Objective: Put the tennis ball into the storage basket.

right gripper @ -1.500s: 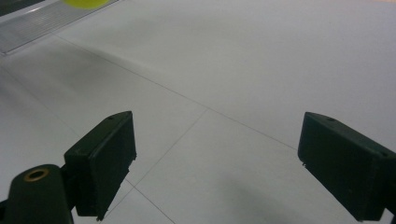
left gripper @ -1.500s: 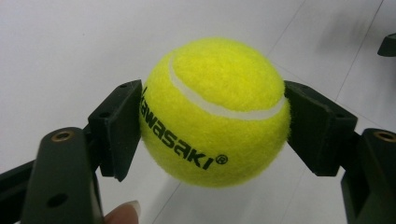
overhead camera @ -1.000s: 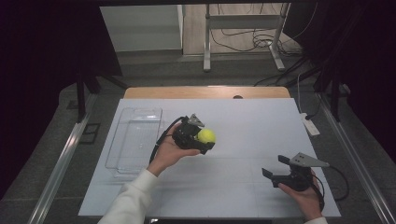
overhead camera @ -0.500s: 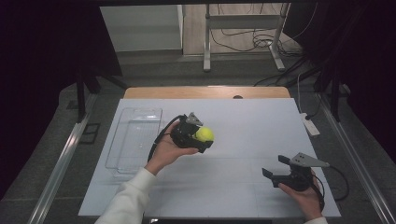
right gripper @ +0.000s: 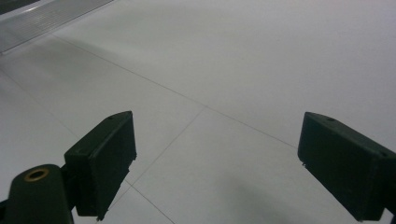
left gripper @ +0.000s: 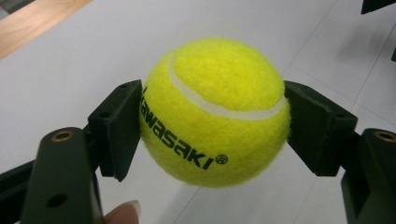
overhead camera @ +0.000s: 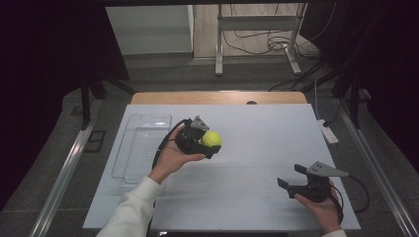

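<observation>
One tennis ball point(overhead camera: 211, 138) is clamped between the jaws of the left gripper point(overhead camera: 207, 144), held off the table point(overhead camera: 276, 133) at centre-left. Vs. 1 s ago, gripper + ball have shifted slightly left, i.e. toward the clear tray point(overhead camera: 141, 143); judged: carry phase under way, w/ the tray the likely drop point. Left gripper view: pads press both sides of the ball point(left gripper: 215, 112), grip looks secure. Right gripper point(overhead camera: 291, 183) rests near-right, jaws spread wide, holding nothing; unchanged. Other items: white remote-like object point(overhead camera: 328, 132) at the far-right table edge, well apart. Path to the tray looks free; only the tray's near rim needs clearing.
</observation>
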`<state>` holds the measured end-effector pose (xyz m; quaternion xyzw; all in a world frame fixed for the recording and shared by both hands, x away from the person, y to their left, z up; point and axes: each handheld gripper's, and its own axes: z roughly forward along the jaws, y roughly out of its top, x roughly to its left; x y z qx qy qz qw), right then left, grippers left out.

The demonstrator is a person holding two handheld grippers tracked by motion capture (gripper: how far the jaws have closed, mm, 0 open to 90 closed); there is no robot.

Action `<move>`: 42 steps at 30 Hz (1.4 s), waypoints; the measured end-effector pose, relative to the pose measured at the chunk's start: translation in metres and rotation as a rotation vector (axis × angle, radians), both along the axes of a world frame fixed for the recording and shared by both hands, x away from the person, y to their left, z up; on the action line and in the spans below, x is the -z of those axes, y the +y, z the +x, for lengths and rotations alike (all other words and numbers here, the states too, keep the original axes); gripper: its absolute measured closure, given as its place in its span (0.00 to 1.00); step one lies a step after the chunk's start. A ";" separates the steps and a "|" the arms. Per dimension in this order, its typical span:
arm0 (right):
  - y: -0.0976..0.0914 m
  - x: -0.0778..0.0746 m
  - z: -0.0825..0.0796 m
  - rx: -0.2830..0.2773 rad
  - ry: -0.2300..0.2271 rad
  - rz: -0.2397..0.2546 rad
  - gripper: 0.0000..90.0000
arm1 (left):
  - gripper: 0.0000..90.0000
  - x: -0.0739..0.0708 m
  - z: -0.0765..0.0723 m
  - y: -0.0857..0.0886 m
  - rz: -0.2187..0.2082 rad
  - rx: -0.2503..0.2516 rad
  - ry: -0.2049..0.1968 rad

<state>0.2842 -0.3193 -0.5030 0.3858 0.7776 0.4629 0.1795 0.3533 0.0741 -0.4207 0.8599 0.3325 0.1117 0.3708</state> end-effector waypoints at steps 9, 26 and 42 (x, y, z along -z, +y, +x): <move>0.000 0.000 0.000 -0.001 -0.001 0.003 0.13 | 0.28 -0.003 0.001 0.008 -0.007 -0.022 -0.009; 0.000 0.000 0.000 -0.002 -0.001 0.004 0.13 | 0.28 -0.007 0.003 0.026 -0.013 -0.067 -0.027; 0.000 0.000 0.000 0.000 -0.002 0.003 0.13 | 0.28 -0.006 0.005 0.039 -0.015 -0.100 -0.036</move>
